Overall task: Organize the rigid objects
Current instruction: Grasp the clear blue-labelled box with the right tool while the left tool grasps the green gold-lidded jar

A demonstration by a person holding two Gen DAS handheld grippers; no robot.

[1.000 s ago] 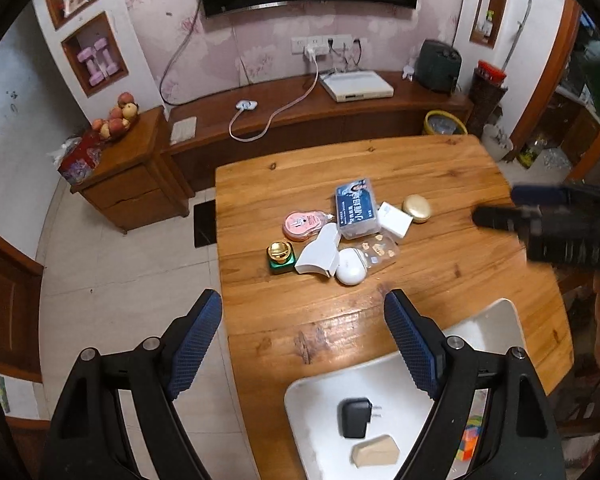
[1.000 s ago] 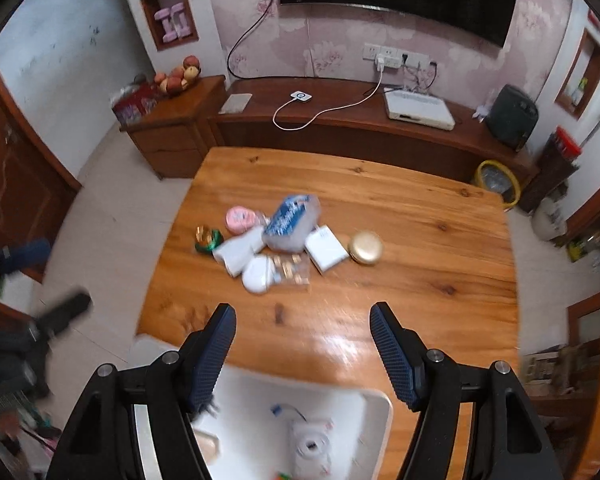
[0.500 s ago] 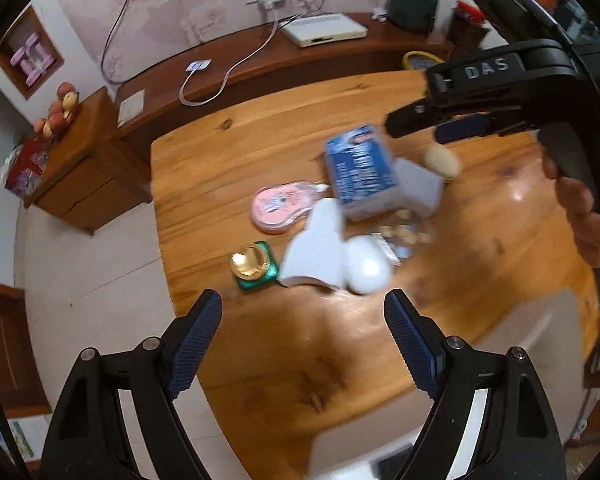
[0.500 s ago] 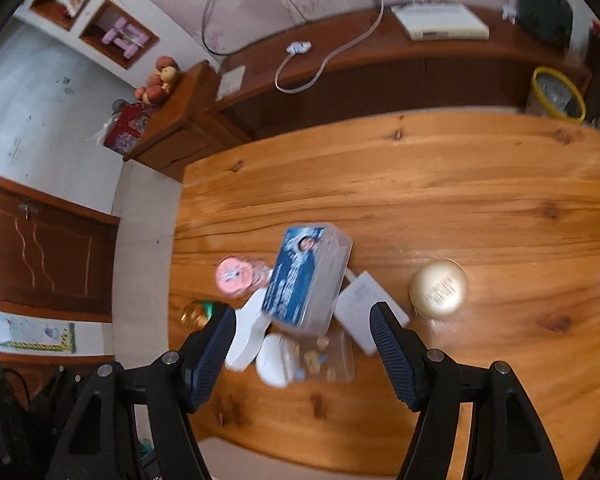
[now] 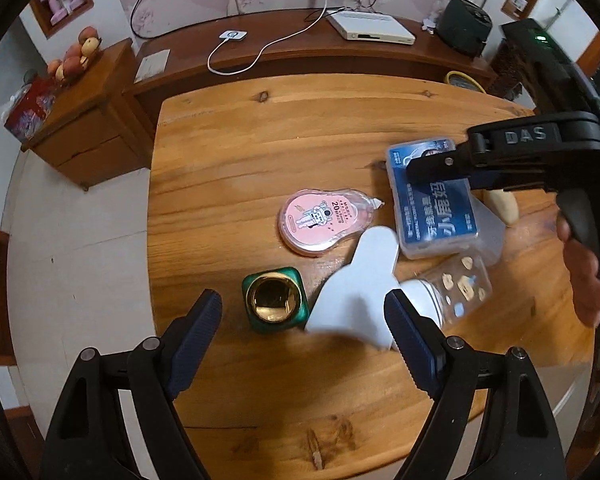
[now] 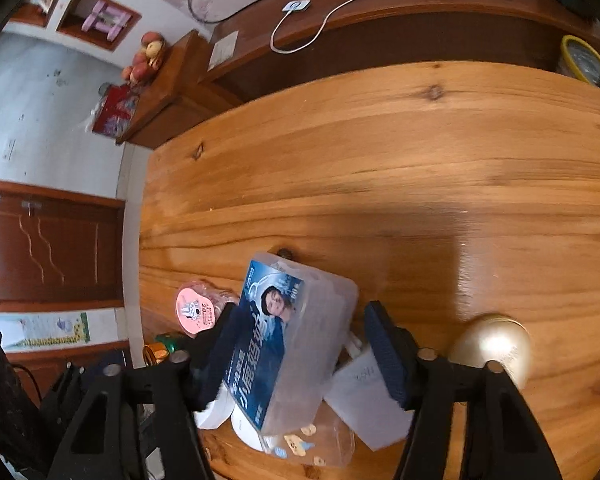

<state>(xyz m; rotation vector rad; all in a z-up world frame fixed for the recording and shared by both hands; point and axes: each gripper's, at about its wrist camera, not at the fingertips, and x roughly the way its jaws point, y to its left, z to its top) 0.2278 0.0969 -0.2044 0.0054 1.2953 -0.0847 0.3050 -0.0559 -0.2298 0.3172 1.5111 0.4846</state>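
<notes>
A cluster of small objects lies on the wooden table (image 5: pixel 240 160). My left gripper (image 5: pixel 304 320) is open, straddling a green jar with a gold lid (image 5: pixel 275 299) and a white T-shaped plastic piece (image 5: pixel 360 280). A pink correction-tape dispenser (image 5: pixel 320 218) lies just beyond. My right gripper (image 6: pixel 300 344) is open around a clear box with a blue label (image 6: pixel 288 340), its pads on either side of the box and apart from it. The box also shows in the left wrist view (image 5: pixel 432 204), under the right gripper (image 5: pixel 440 168). A gold round case (image 6: pixel 492 344) lies to the right.
A clear sticker box (image 5: pixel 460 284), a white round object (image 5: pixel 424 292) and a white square box (image 6: pixel 364 396) lie in the cluster. A wooden TV bench (image 5: pixel 300 60) with cables and a white set-top box (image 5: pixel 372 28) stands behind the table.
Both grippers have dropped down and moved in close over the cluster. The right gripper now straddles the blue-label box; the left now straddles the green jar. The white tray has left view.
</notes>
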